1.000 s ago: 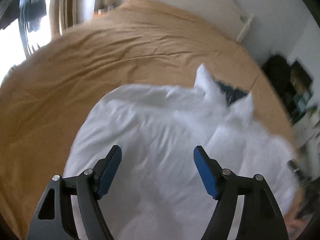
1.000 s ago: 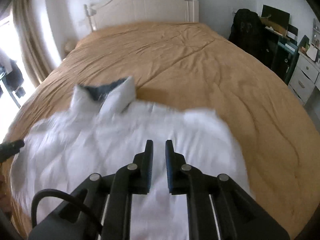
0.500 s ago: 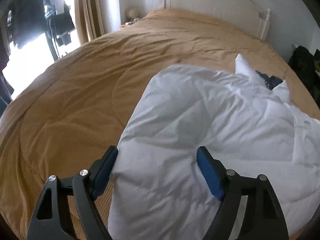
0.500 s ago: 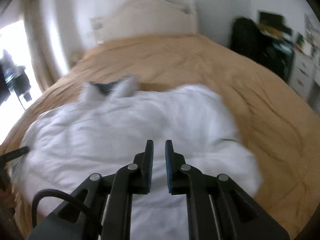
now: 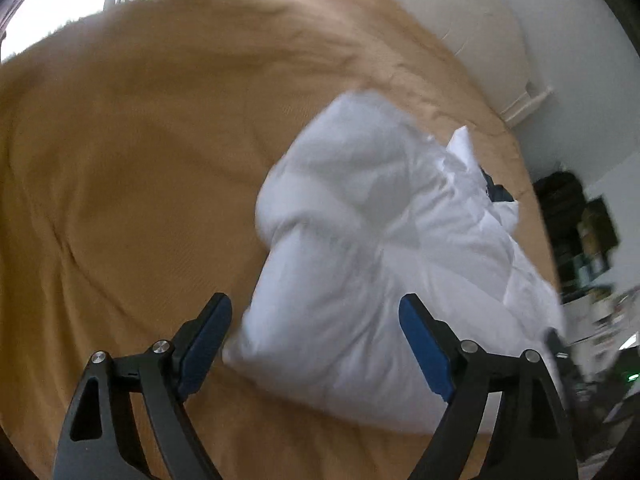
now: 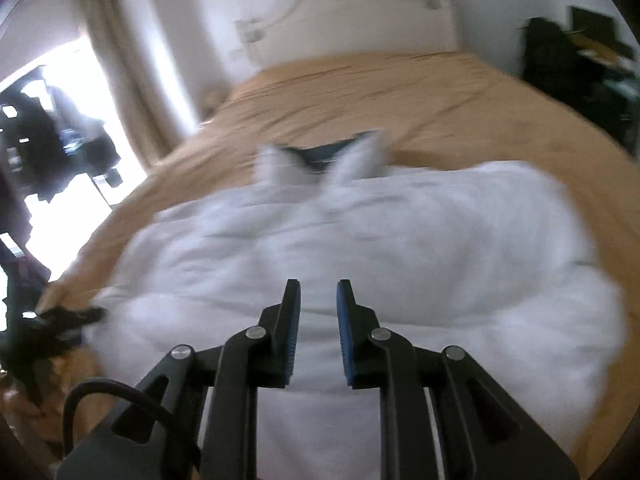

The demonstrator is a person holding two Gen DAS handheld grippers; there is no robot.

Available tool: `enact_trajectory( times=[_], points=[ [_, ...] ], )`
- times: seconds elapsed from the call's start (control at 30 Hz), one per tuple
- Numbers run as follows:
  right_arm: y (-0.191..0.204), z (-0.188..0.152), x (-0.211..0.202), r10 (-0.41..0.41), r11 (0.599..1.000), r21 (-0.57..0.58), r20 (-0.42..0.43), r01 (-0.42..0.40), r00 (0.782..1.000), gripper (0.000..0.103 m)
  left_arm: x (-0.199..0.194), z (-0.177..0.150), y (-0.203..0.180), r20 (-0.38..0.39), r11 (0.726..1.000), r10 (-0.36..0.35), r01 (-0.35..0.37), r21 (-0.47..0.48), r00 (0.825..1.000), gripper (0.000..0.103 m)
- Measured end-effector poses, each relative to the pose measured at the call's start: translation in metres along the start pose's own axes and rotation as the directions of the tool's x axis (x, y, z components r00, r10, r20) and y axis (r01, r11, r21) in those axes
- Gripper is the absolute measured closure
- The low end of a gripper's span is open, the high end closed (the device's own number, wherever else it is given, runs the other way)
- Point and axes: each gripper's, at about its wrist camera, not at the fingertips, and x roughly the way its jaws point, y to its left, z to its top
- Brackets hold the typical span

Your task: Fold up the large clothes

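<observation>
White padded jacket spread on the tan bedspread, collar toward the headboard. Likely light, soft, puffy and a bit slippery; best pinched at a hem corner or sleeve edge. Left gripper spread wide, just been opening, empty, above the jacket's near corner. Right gripper narrowly parted, just been opening, holding nothing.

Daylight glares from the window; both fisheye views are motion-blurred, perhaps worst at the curved edges.
</observation>
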Motion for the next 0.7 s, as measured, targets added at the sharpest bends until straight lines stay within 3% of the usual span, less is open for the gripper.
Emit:
enact_trajectory(
  times=[0.07, 0.13, 0.3, 0.43, 0.6, 0.67, 0.7],
  points=[
    [0.023, -0.005, 0.019, 0.049, 0.997, -0.058, -0.037, -0.051, 0.998, 0.084, 0.005, -0.003, 0.015, -0.032, 0.997, -0.036, 0.034, -0.073, 0.999, 0.017],
    [0.034, -0.023, 0.045, -0.030, 0.992, -0.121, -0.083, 0.020, 0.996, 0.084, 0.008, -0.007, 0.022, -0.045, 0.987, -0.095, 0.089, -0.134, 0.994, 0.016],
    [0.017, -0.032, 0.061, -0.053, 0.993, -0.112, -0.099, 0.042, 0.994, 0.087, 0.020, -0.016, -0.002, -0.093, 0.972, -0.212, 0.200, -0.122, 0.973, 0.015],
    [0.014, -0.032, 0.063, -0.058, 0.993, -0.109, -0.108, 0.046, 0.993, 0.087, 0.039, -0.019, -0.032, -0.085, 0.980, -0.195, 0.189, -0.069, 0.977, 0.014],
    [0.014, -0.029, 0.067, -0.051, 0.994, -0.101, -0.116, 0.039, 0.992, 0.087, 0.050, 0.000, -0.036, -0.021, 0.978, -0.163, 0.158, -0.138, 0.986, 0.013],
    [0.013, -0.029, 0.068, -0.054, 0.994, -0.102, -0.117, 0.042, 0.992, 0.087, 0.056, 0.008, -0.043, -0.003, 0.989, -0.090, 0.089, -0.114, 0.996, 0.013],
    [0.013, -0.029, 0.068, -0.056, 0.994, -0.103, -0.117, 0.044, 0.992, 0.087, 0.057, 0.011, -0.043, 0.006, 0.992, -0.063, 0.064, -0.109, 0.998, 0.018]
  ],
)
